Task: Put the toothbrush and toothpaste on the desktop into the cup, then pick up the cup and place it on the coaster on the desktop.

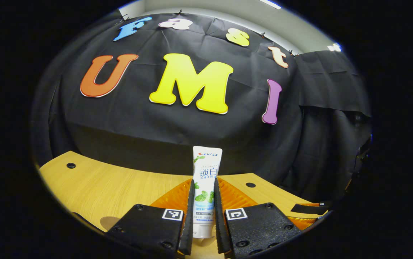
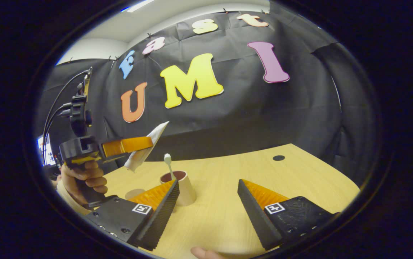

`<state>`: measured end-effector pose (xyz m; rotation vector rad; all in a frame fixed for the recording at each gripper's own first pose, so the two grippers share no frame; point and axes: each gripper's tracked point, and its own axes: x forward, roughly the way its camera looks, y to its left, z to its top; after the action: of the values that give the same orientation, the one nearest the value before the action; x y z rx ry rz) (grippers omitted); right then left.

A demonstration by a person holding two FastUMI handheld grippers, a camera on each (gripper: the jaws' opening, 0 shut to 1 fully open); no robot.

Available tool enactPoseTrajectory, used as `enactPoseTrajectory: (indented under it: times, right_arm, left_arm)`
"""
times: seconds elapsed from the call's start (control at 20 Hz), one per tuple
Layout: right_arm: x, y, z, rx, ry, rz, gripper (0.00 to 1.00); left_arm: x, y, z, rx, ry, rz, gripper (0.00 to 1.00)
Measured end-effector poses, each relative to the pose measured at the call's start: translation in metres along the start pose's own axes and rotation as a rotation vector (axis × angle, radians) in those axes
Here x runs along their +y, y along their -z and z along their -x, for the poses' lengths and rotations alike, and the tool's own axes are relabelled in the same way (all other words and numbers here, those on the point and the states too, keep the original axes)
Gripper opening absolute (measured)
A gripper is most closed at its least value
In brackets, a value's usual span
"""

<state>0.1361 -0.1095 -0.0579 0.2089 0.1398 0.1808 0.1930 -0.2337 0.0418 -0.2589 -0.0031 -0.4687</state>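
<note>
Wooden desktop [image 2: 249, 187] before black cloth wall; two hand-held grippers, cup, toothbrush, toothpaste, coaster.

Left gripper [image 1: 203, 212]: fingers closed on both sides of the white toothpaste tube [image 1: 205, 187], which stood upright between them in the left gripper view; from the right gripper view the same gripper [image 2: 127, 145] was held in a hand [image 2: 84, 178] above the desk, tube [image 2: 145, 145] tilted, raised up and to the left of the cup. Right gripper [image 2: 208, 205]: jaws wide apart, nothing between them, low over bare desk. Cup [image 2: 183, 187] stood on the desk partly behind the right gripper's left finger, toothbrush [image 2: 169, 165] upright inside, head up. Round coaster [image 2: 134, 193] lay left of the cup, partly hidden. Cable holes [image 2: 278, 158] in the desk farther back.
</note>
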Motion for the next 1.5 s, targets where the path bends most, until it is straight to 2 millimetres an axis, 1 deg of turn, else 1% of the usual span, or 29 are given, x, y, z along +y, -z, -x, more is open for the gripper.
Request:
enactPoseTrajectory:
  times: [0.05, 0.1, 0.15, 0.25, 0.35, 0.5, 0.6, 0.85, 0.95, 1.2, 1.35, 1.4, 1.45, 1.5]
  right_arm:
    - [-0.004, 0.002, 0.002, 0.0, 0.006, 0.008, 0.97]
    - [-0.006, 0.003, 0.002, 0.002, 0.008, 0.009, 0.97]
    - [-0.008, 0.005, 0.003, 0.005, 0.008, 0.007, 0.97]
    - [-0.01, 0.011, 0.002, 0.021, 0.003, 0.005, 0.97]
    - [-0.015, 0.015, 0.003, 0.036, 0.012, 0.024, 0.97]
    - [-0.014, 0.019, 0.002, 0.042, 0.013, 0.023, 0.97]
    - [-0.014, 0.021, 0.001, 0.045, 0.012, 0.022, 0.97]
    - [-0.016, 0.024, -0.001, 0.053, 0.023, 0.016, 0.97]
    - [-0.017, 0.025, -0.003, 0.057, 0.026, 0.01, 0.97]
    - [-0.015, 0.029, -0.005, 0.065, 0.028, 0.013, 0.97]
    - [-0.015, 0.031, -0.007, 0.069, 0.031, 0.013, 0.97]
    - [-0.015, 0.031, -0.007, 0.071, 0.032, 0.009, 0.97]
    - [-0.014, 0.032, -0.007, 0.072, 0.031, 0.006, 0.97]
    - [-0.014, 0.031, -0.007, 0.073, 0.032, 0.006, 0.97]
  left_arm:
    - [-0.004, -0.001, -0.007, -0.012, 0.016, -0.007, 0.29]
    - [-0.009, -0.001, -0.012, -0.021, 0.039, -0.005, 0.33]
    - [-0.013, 0.001, -0.017, -0.026, 0.058, 0.0, 0.29]
    - [-0.012, 0.007, -0.026, -0.026, 0.071, 0.019, 0.29]
    - [-0.01, 0.021, -0.032, 0.003, 0.076, 0.033, 0.29]
    - [-0.009, 0.037, -0.039, 0.045, 0.109, 0.045, 0.29]
    - [-0.006, 0.041, -0.043, 0.05, 0.122, 0.036, 0.29]
    - [-0.005, 0.048, -0.047, 0.053, 0.12, 0.033, 0.3]
    - [-0.003, 0.055, -0.049, 0.074, 0.117, 0.038, 0.31]
    - [0.004, 0.057, -0.052, 0.072, 0.104, 0.041, 0.33]
    - [0.006, 0.067, -0.053, 0.099, 0.093, 0.021, 0.33]
    - [0.006, 0.069, -0.05, 0.112, 0.089, 0.02, 0.34]
    - [0.008, 0.068, -0.048, 0.111, 0.081, 0.012, 0.27]
    - [0.008, 0.069, -0.048, 0.116, 0.078, 0.008, 0.35]
